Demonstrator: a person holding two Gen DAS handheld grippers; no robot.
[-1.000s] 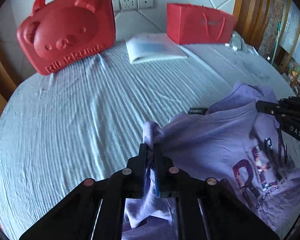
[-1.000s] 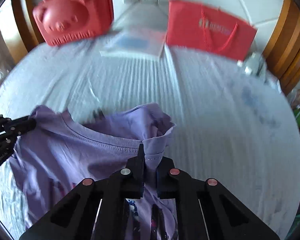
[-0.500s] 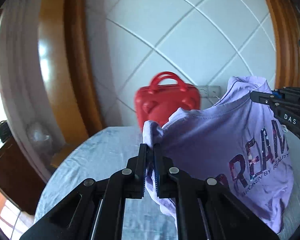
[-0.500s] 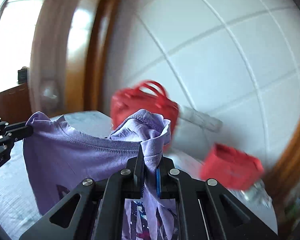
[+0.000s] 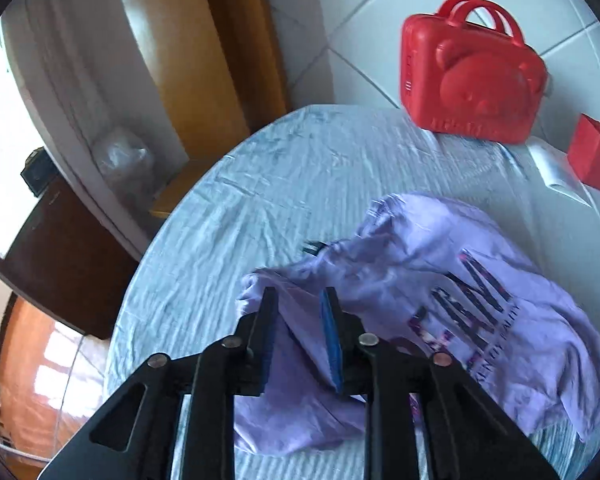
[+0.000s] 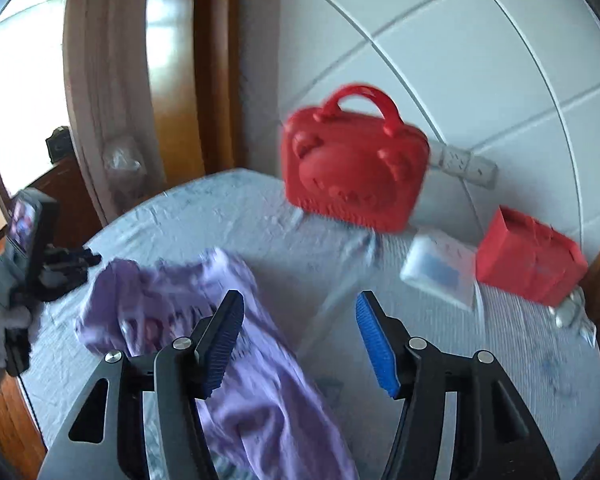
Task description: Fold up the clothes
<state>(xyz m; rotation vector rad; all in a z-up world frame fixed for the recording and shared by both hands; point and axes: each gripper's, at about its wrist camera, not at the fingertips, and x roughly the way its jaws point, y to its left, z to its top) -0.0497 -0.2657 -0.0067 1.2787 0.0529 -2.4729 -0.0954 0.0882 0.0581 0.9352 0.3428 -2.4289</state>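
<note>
Two hand-held grippers hang over a bed (image 5: 260,184) where a purple shirt (image 5: 440,264) lies rumpled, printed side up, neither flat nor folded.

Nearest the left gripper (image 5: 298,300), cloth runs straight between the fingers: a bunched edge of the shirt sits under and just past the tips, with the fingers parted and gripping nothing. From there the shirt spreads ahead and to the right of them, the lettering well off to the right and one humped end pointing away toward the red case (image 5: 472,76).

The right gripper (image 6: 298,306) is spread wider and is likewise empty. The shirt (image 6: 172,304) passes beneath its left finger (image 6: 220,348) and stretches away ahead-left, so the gap between the fingers frames mostly bare sheet. Its long axis runs from under that finger toward the left gripper (image 6: 24,256), which shows at the far left edge of this view, at the shirt's other end.

Judged from this, the left fingers are the better placed for any next pinch; the right would need to shift to its left to meet fabric. Whether the shirt is being spread for a fold or reset after one cannot be settled here.

Beyond, against the tiled wall, stand the case and a red bag (image 6: 528,256).
</note>
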